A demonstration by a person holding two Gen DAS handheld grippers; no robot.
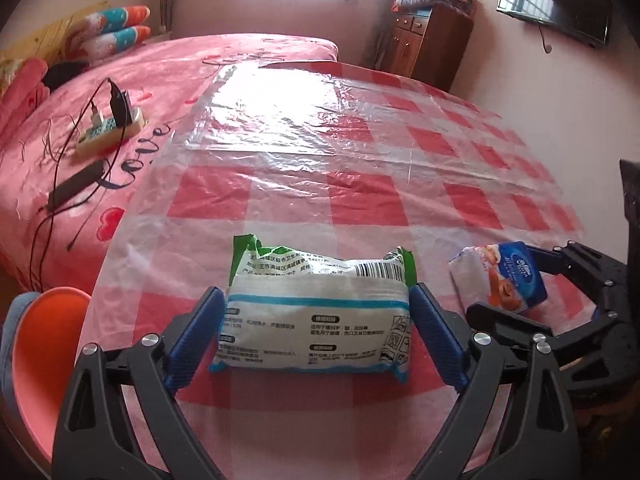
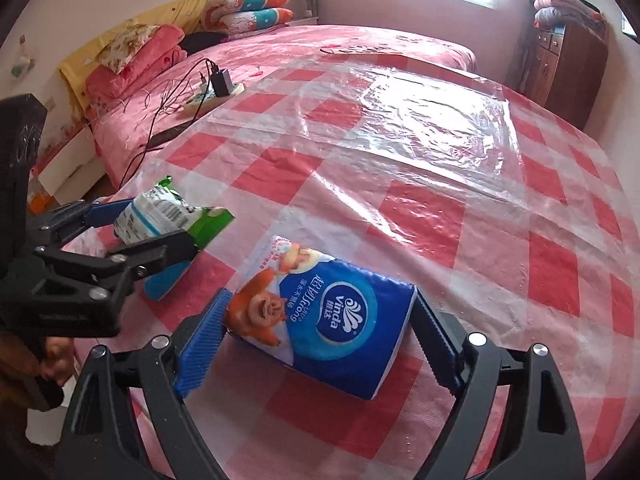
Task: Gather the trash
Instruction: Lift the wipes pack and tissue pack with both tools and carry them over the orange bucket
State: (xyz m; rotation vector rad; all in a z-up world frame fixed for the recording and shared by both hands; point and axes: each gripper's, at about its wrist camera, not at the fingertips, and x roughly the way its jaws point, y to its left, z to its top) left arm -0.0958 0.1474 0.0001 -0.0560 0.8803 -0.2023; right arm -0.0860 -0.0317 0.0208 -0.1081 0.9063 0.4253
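Observation:
A white and green wet-wipe packet lies on the red-checked table between the blue pads of my left gripper, which press on both its ends. A blue Vinda tissue pack lies between the pads of my right gripper, which touch its two sides. The tissue pack also shows at the right of the left wrist view, with the right gripper around it. The wipe packet and left gripper show at the left of the right wrist view.
The round table has a clear plastic sheet over its checked cloth. An orange stool stands at its left edge. Behind is a pink bed with a power strip, charger and cables. A wooden cabinet stands at the far right.

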